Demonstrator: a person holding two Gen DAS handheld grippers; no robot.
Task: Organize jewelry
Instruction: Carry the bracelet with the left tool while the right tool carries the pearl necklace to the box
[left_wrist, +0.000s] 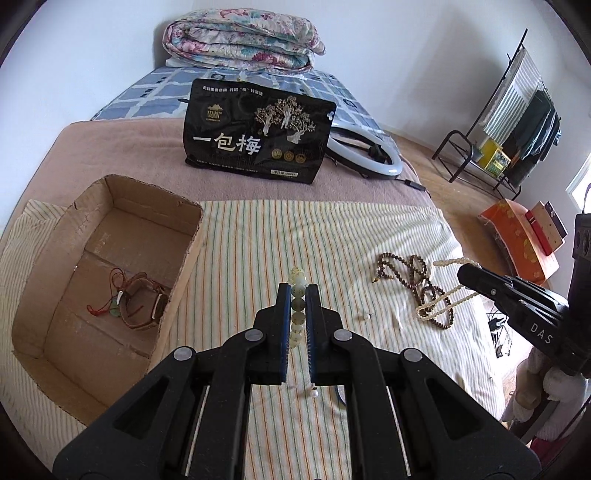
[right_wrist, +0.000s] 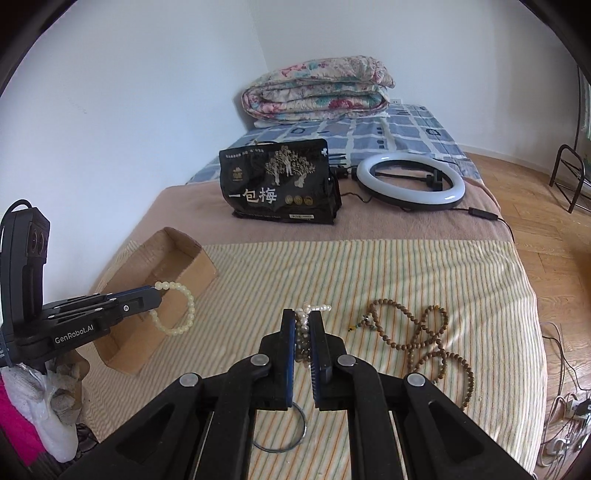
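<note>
My left gripper (left_wrist: 298, 291) is shut on a pale green bead bracelet (left_wrist: 297, 295), held above the striped cloth just right of the cardboard box (left_wrist: 184, 206); from the right wrist view the bracelet (right_wrist: 181, 310) hangs from the left gripper (right_wrist: 157, 293) beside the box (right_wrist: 199, 273). My right gripper (right_wrist: 303, 317) is shut on a white pearl strand (right_wrist: 314, 307); the strand (left_wrist: 439, 295) trails down to the cloth over a brown bead necklace (left_wrist: 410, 271), which also lies right of the gripper (right_wrist: 424, 339). In the box lie red-cord and brown bracelets (left_wrist: 129, 299).
A black snack bag (left_wrist: 258, 133) and a ring light (right_wrist: 410, 181) lie further back on the bed, a folded quilt (left_wrist: 240, 40) behind them. A thin metal bangle (right_wrist: 280, 432) lies under my right gripper. A small pearl piece (left_wrist: 365, 316) rests on the cloth.
</note>
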